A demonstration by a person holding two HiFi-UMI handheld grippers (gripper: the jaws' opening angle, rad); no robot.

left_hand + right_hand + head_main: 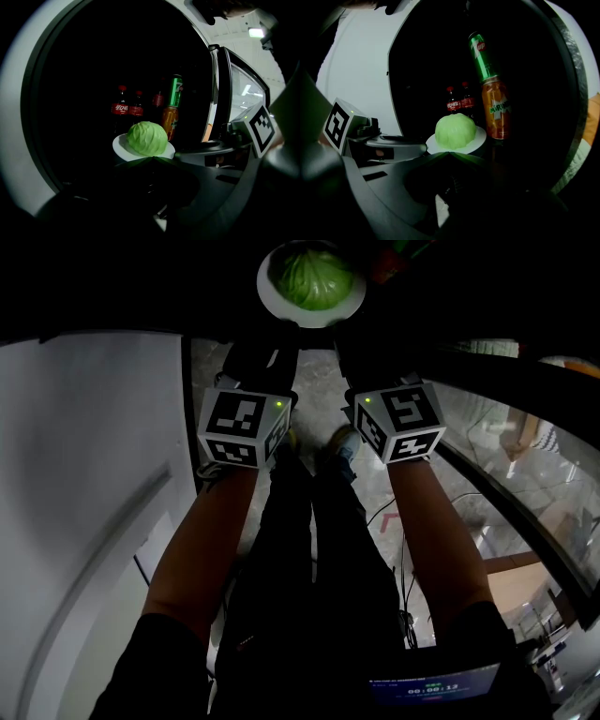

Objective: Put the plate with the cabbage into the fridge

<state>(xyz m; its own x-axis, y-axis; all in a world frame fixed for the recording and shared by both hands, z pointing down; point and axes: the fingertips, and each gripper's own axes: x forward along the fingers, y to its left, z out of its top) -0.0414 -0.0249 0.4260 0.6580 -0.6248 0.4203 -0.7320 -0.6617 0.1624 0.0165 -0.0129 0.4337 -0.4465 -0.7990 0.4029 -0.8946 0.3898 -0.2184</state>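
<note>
The left gripper and right gripper are both closed, apparently pinching the plate. A cabbage sits on it, with bottles behind.

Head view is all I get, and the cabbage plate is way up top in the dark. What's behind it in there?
Observer: Two red-capped cola bottles stand behind the cabbage.
Operator: Cool! Anything else to drink?
Observer: Yes, to the right of the bottles a green can sits above an orange can.
Operator: Are my claws holding the plate?
Observer: It looks so. The left claw and the right claw each close to a point right at the rim of the plate.
</note>
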